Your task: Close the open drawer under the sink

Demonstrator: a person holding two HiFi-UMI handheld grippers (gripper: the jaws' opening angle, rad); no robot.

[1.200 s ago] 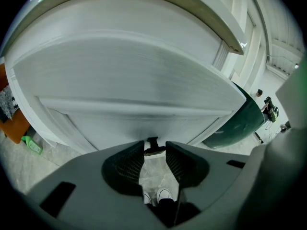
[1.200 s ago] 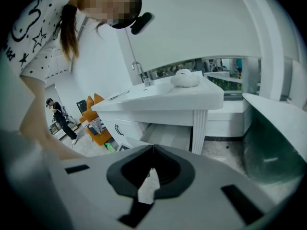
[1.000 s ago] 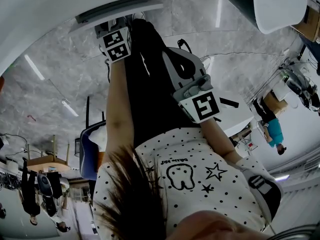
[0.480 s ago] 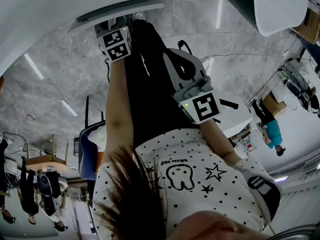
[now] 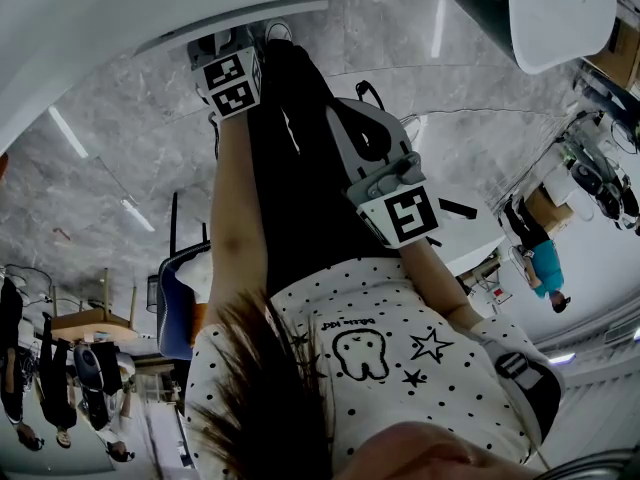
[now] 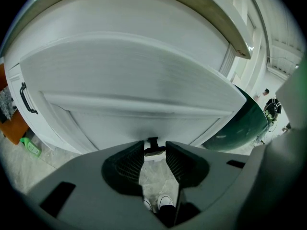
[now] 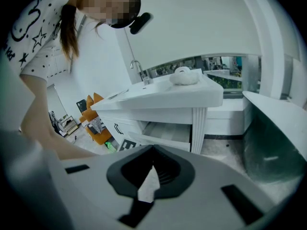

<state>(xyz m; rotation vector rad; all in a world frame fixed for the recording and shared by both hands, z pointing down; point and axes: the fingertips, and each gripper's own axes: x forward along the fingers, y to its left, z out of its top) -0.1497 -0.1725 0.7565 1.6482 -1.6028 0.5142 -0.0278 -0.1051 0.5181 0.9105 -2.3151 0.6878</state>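
Note:
The white drawer front (image 6: 134, 80) fills the left gripper view, and its small black handle (image 6: 153, 141) sits right between the tips of my left gripper (image 6: 154, 150), whose jaws stand a narrow gap apart, closed on it. In the head view my left gripper (image 5: 228, 78) is up against the drawer front (image 5: 150, 8). The right gripper view shows the drawer (image 7: 165, 133) pulled out under the sink (image 7: 163, 95). My right gripper (image 7: 153, 166) is shut and empty, held back near my body (image 5: 352, 123).
A cupboard door with a black handle (image 6: 26, 99) is left of the drawer. A dark green tub (image 6: 244, 123) stands to the right (image 7: 273, 143). An orange chair (image 7: 96, 133) and a green object (image 6: 29, 146) are on the floor at the left. My shoes (image 6: 158, 202) are below the jaws.
My left gripper has shifted slightly up and to the left in the head view, toward the cabinet. The right gripper has stayed where it was.

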